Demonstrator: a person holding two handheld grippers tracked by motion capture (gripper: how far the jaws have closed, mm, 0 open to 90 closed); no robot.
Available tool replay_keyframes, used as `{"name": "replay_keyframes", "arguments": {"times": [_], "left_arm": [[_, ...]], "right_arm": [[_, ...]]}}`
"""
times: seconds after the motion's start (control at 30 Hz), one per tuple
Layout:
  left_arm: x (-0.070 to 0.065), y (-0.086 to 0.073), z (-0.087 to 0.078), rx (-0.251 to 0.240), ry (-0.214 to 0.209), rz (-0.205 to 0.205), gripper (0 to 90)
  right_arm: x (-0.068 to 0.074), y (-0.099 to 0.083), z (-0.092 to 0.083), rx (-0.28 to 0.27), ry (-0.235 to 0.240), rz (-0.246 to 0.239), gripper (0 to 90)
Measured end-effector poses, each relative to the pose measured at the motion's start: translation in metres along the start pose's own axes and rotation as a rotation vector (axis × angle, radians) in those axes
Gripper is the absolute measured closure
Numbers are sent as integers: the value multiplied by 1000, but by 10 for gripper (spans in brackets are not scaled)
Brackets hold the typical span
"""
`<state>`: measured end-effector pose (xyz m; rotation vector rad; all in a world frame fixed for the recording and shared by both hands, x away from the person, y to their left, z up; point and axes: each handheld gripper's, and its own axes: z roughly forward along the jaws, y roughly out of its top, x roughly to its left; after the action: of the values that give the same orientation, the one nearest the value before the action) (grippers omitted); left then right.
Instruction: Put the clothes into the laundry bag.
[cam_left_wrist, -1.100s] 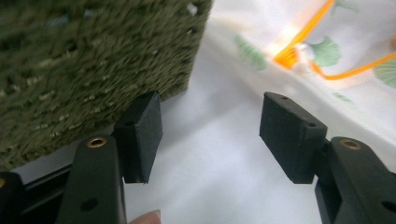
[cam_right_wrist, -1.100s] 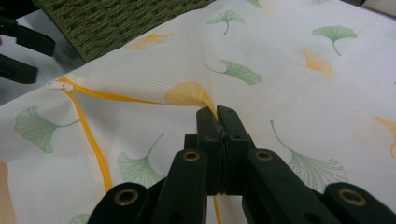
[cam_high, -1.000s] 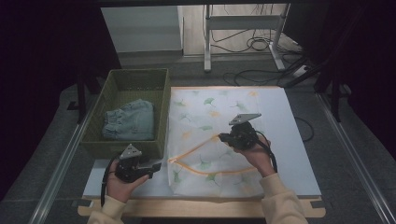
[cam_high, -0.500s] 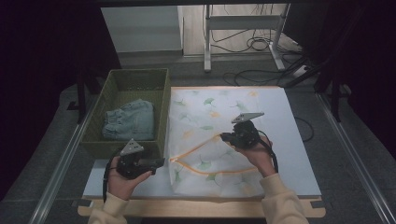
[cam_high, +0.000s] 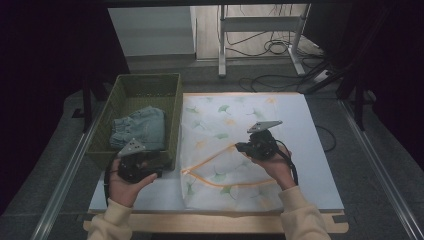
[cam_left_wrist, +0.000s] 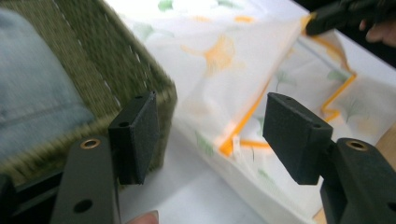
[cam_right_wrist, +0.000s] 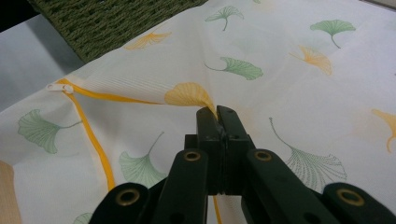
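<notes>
Bag edge pinched in right gripper

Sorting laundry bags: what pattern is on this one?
Green and orange ginkgo leaves on the white bag, orange zipper trim; right gripper view.

I see cream sleeves on both forearms. My left gripper and right gripper are black, each topped by a grey three-cornered plate, trailing black cables; brass-ringed screw holes mark the jaws' arms.

White leaf-printed bag with orange zipper lies flat on the table, its zipper open
</notes>
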<state>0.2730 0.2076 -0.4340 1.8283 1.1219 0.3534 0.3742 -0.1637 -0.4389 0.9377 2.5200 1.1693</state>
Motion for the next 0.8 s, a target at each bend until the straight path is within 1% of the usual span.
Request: {"name": "replay_keyframes", "arguments": {"times": [0.1, 0.17, 0.2, 0.23, 0.33, 0.37, 0.5, 0.57, 0.63, 0.67, 0.7, 0.73, 0.77, 0.8], "left_arm": [[5, 12, -6, -21, 14, -1, 354], [8, 17, -9, -28, 22, -5, 353], [11, 21, -11, -30, 35, -6, 353], [11, 21, -11, -30, 35, -6, 353], [17, 28, -12, -29, 65, -8, 352], [17, 28, -12, -29, 65, -8, 352], [25, 36, -10, -19, 85, -17, 346], [26, 38, -9, -17, 89, -19, 342], [29, 42, -7, -5, 111, -27, 340], [32, 44, -5, 10, 144, -33, 339], [32, 44, -5, 10, 144, -33, 337], [36, 47, -2, 18, 164, -41, 337], [36, 47, -2, 18, 164, -41, 336], [42, 50, 1, 34, 186, -51, 335]], "right_arm": [[0, 0, 0, -1, -1, -3, 889], [0, 0, -1, -1, -1, -4, 888], [0, 0, -1, -1, -1, -5, 888], [0, 0, -1, -1, -1, -5, 888], [1, -1, 0, 0, -3, -12, 888], [1, -1, 0, 0, -3, -12, 888], [1, -1, 0, 1, -6, -16, 887], [1, -1, 1, 1, -7, -15, 888], [0, -1, 1, 3, -7, -16, 887], [0, -2, 1, 4, -7, -14, 887], [0, -2, 1, 3, -7, -14, 887], [0, -2, 1, 4, -8, -14, 888], [0, -2, 1, 4, -8, -14, 888], [0, -2, 1, 3, -9, -14, 887]]}}
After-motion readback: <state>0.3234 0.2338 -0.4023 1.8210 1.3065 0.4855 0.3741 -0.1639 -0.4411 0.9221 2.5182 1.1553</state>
